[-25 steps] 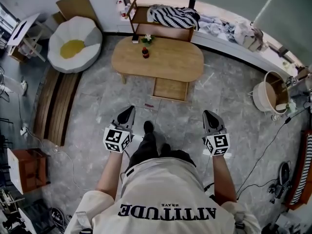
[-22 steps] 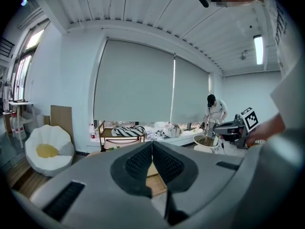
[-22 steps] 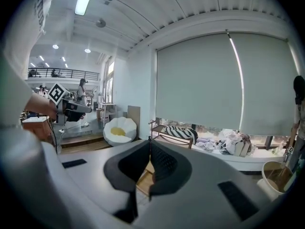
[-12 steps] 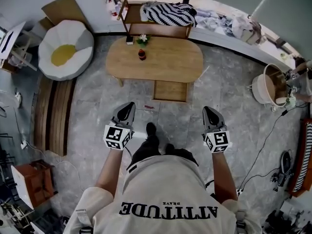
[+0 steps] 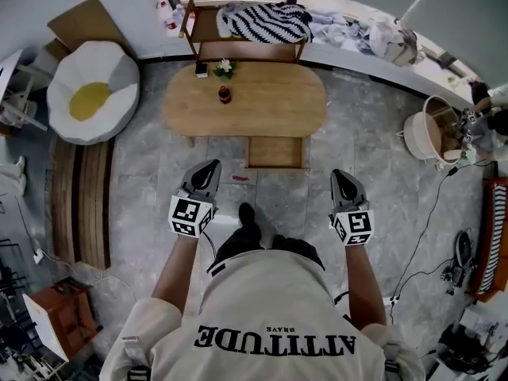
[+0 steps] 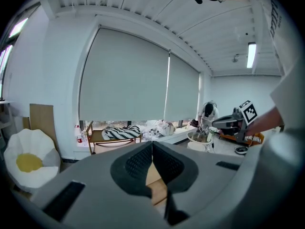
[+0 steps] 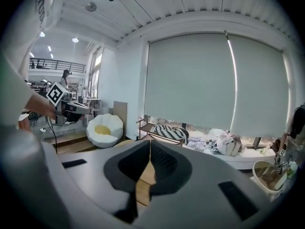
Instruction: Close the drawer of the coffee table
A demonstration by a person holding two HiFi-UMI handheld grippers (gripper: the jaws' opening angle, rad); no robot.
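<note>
Wooden coffee table [image 5: 270, 101] stands ahead of your jaws, its drawer [image 5: 275, 152] pulled out toward you; your left gripper [image 5: 211, 167] and right gripper [image 5: 339, 175] are clenched on nothing, apart from it.

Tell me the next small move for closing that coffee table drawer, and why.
Probably step closer and bring the right gripper to the drawer front. The drawer stands pulled out of the coffee table toward the person, and the right gripper and left gripper, both shut and empty, hang short of it.
</note>
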